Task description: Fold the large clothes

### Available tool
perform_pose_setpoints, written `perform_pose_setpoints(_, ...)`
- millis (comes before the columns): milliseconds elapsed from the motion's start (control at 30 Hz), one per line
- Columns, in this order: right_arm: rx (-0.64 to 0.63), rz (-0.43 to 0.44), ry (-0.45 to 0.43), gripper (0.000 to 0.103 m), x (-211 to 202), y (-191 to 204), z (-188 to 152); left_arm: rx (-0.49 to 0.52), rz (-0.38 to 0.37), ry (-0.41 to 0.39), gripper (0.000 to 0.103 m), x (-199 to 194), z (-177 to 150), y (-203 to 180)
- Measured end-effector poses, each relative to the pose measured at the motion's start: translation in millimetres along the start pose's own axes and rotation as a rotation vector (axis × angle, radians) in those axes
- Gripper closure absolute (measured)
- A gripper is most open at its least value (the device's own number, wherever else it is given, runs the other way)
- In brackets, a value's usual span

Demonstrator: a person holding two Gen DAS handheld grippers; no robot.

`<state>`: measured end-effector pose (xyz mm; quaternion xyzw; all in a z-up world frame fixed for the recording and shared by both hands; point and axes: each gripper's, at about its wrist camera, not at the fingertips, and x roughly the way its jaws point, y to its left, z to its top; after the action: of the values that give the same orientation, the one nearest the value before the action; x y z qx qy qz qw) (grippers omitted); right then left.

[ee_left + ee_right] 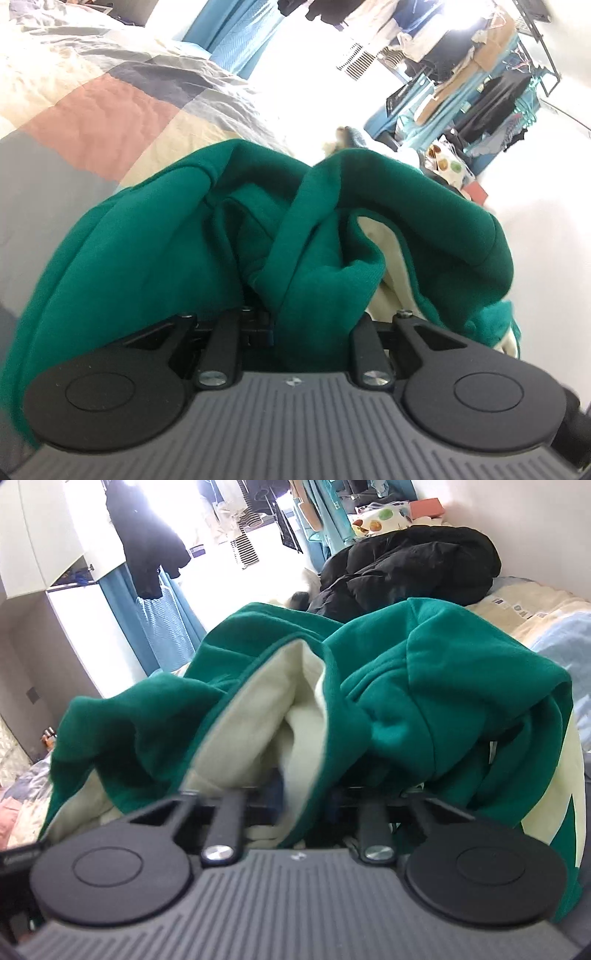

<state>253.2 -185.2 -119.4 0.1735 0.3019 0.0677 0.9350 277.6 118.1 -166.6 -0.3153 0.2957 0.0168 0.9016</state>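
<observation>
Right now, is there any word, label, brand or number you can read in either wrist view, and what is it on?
No text reads clearly.
Small emblem on the right gripper's grey housing: too small to read.
White lettering on a black part at the left edge: cut off and blurred.
Printed marks on the cream bedding: too small to read.

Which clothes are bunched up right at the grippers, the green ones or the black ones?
The green hoodie. It is bunched over both grippers, showing cream lining. The black jacket lies farther back on the bed, away from them.

My right gripper (pixel 295 797): closed on bunched cloth
Held: green fleece hoodie with cream lining (pixel 424 686)
Behind: black puffer jacket (pixel 406 568) on my bed (pixel 546 627)
</observation>
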Motion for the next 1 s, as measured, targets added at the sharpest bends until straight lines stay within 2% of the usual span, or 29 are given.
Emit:
perform_pose_setpoints(100,-0.006,0.014,-0.050,0.090,-20.7,5.7,-0.6,-0.008,-0.003,0.035,0.083,-15.4,-7.1,2.1)
perform_pose_setpoints(200,-0.064,0.027,-0.099,0.091,-44.8,16.4,-3.9,-0.033,-0.010,0.060,0.082,-32.5,-16.2,3.0)
perform_pose_setpoints(367,-0.142,0.050,-0.181,0.091,-77.7,28.6,-9.9,0.027,-0.003,0.014,0.082,-62.8,-39.5,-6.6)
perform_pose_setpoints(500,-0.148,0.046,-0.218,0.091,-85.7,28.9,-5.7,0.075,-0.020,-0.095,0.083,-93.4,-48.8,-17.9)
perform_pose_setpoints(600,-0.163,0.089,-0.275,0.092,-104.6,32.1,-1.0,0.094,-0.050,-0.191,0.083,-120.9,-43.9,-24.2)
perform_pose_setpoints(800,-0.183,0.195,-0.395,0.092,-158.0,54.0,38.0,0.052,-0.116,-0.359,0.085,-184.5,-16.6,-39.6)
perform_pose_setpoints(1000,-0.257,0.281,-0.506,0.092,-223.5,89.7,82.3,0.040,-0.170,-0.480,0.086,-253.5,20.7,-71.9)
